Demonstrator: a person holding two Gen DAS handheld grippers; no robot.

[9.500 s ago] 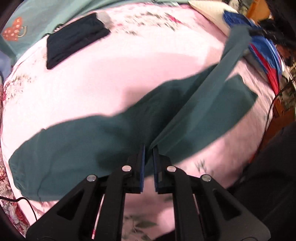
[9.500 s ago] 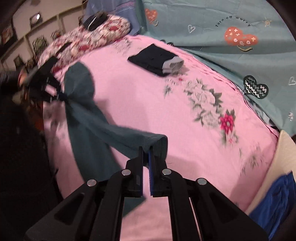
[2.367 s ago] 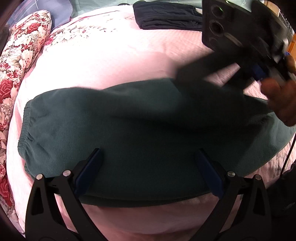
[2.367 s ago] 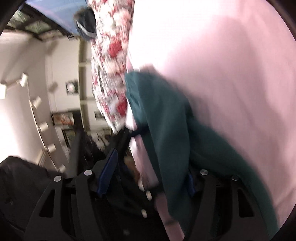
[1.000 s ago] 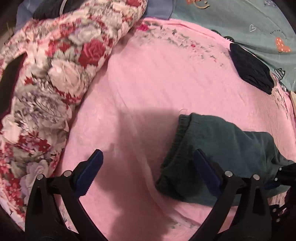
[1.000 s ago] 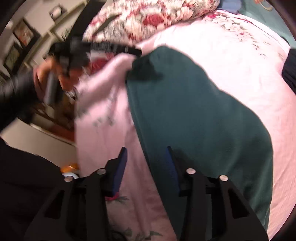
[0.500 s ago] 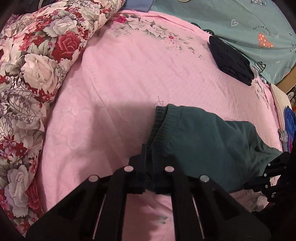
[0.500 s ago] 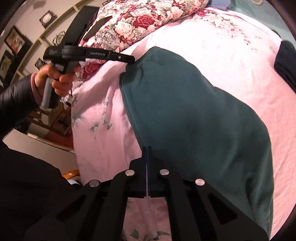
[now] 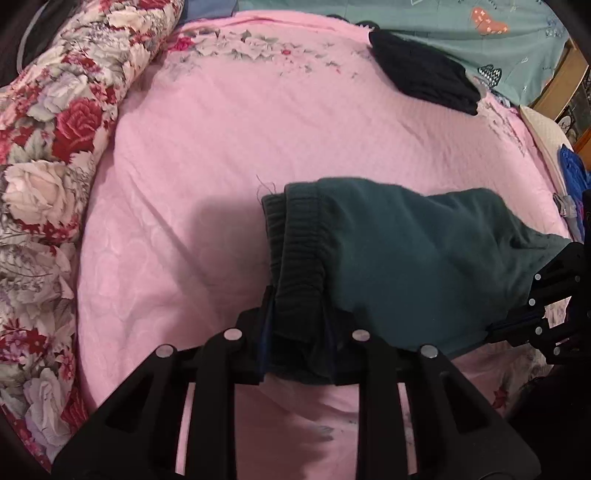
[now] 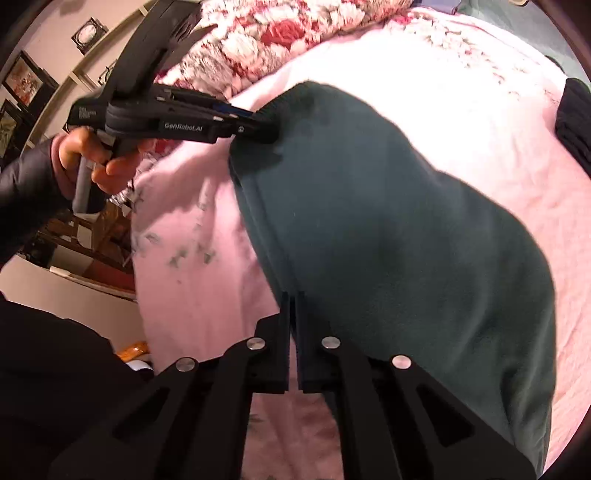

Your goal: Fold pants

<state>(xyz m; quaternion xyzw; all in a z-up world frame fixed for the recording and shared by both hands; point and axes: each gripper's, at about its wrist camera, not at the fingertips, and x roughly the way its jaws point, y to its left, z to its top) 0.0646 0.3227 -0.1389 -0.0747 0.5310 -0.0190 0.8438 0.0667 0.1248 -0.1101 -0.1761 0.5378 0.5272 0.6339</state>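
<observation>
The dark green pants (image 9: 406, 251) lie folded on the pink bedspread (image 9: 207, 155). My left gripper (image 9: 297, 306) is shut on the ribbed waistband (image 9: 295, 236) at the near left corner of the fold. In the right wrist view the pants (image 10: 399, 229) fill the middle. My right gripper (image 10: 293, 302) is shut on the near edge of the fold. The left gripper also shows there (image 10: 266, 125), held by a hand, clamping the far corner. The right gripper appears at the right edge of the left wrist view (image 9: 517, 325), at the pants' other end.
A folded black garment (image 9: 424, 77) lies at the far side of the bed, also in the right wrist view (image 10: 574, 125). A rose-print floral quilt roll (image 9: 48, 147) runs along the left. A teal sheet (image 9: 461, 33) lies behind. Blue cloth (image 9: 574, 170) sits at the right. The bed's edge drops off near me.
Both grippers stay shut on the pants. The waistband corner has bunched thicker in my left gripper and the near edge has lifted slightly. A second ago both were open.
</observation>
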